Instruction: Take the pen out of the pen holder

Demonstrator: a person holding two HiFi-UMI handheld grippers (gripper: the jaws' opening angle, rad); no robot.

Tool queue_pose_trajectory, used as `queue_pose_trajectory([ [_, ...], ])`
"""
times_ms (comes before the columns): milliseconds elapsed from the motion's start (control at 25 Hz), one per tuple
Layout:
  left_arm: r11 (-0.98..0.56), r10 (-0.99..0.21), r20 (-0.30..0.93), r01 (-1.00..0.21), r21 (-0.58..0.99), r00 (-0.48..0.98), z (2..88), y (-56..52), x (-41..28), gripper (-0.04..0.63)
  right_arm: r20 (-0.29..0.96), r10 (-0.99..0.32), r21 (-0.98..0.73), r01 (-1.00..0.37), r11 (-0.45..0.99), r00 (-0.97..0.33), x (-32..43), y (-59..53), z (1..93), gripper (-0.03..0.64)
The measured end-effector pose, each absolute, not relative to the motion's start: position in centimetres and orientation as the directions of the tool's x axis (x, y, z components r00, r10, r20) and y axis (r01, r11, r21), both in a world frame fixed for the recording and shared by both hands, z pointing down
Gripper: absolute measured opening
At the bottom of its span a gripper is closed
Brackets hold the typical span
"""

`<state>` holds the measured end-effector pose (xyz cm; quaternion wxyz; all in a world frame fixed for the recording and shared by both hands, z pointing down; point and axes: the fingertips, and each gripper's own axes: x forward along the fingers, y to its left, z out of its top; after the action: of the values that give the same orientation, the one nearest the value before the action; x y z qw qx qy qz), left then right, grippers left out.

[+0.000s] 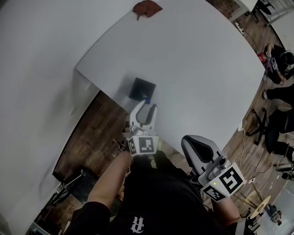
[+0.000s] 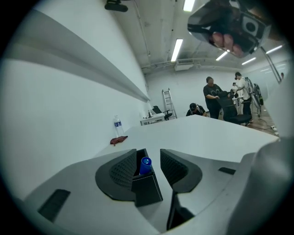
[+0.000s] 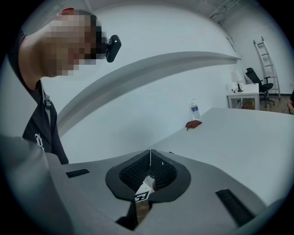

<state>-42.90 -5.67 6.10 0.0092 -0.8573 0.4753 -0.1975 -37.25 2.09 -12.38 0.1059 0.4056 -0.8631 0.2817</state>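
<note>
A black square pen holder (image 1: 140, 88) stands near the white table's (image 1: 197, 69) left edge, with a blue pen (image 1: 148, 98) sticking up out of it. My left gripper (image 1: 148, 105) is open right at the holder. In the left gripper view the pen (image 2: 145, 165) and the holder's (image 2: 146, 188) top sit between the spread jaws of that gripper (image 2: 148, 153), and the pads stay clear of the pen. My right gripper (image 1: 194, 140) hangs over the table's near edge, to the right and well back from the holder. Its jaws (image 3: 150, 153) meet at the tips with nothing between them.
A red cloth (image 1: 146, 8) lies at the table's far end, with a water bottle (image 2: 117, 125) beside it. The wooden floor (image 1: 87, 133) lies left of the table's edge. People and office chairs (image 1: 275, 59) are off to the right.
</note>
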Motion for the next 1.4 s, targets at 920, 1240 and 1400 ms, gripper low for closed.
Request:
queue_pose_trajectory([
  [920, -0.524, -0.84, 0.307, -0.816, -0.244, 0.447, 6.0, -6.6, -42.3, 0.071, 0.435, -0.653, -0.377, -0.784, 0.494, -0.62, -35.9, 2.8, -11.9, 0.016],
  [1240, -0.536, -0.837, 0.296, -0.798, -0.275, 0.46, 3.9, -5.7, -42.1, 0.071, 0.394, -0.666, -0.371, -0.772, 0.516, -0.634, -35.7, 3.0, -12.6, 0.016],
  [1400, -0.532, -0.842, 0.278, -0.796, -0.288, 0.463, 1.4, -4.8, -41.9, 0.071, 0.357, -0.675, -0.36, -0.762, 0.539, -0.646, -35.4, 3.5, -13.7, 0.015],
])
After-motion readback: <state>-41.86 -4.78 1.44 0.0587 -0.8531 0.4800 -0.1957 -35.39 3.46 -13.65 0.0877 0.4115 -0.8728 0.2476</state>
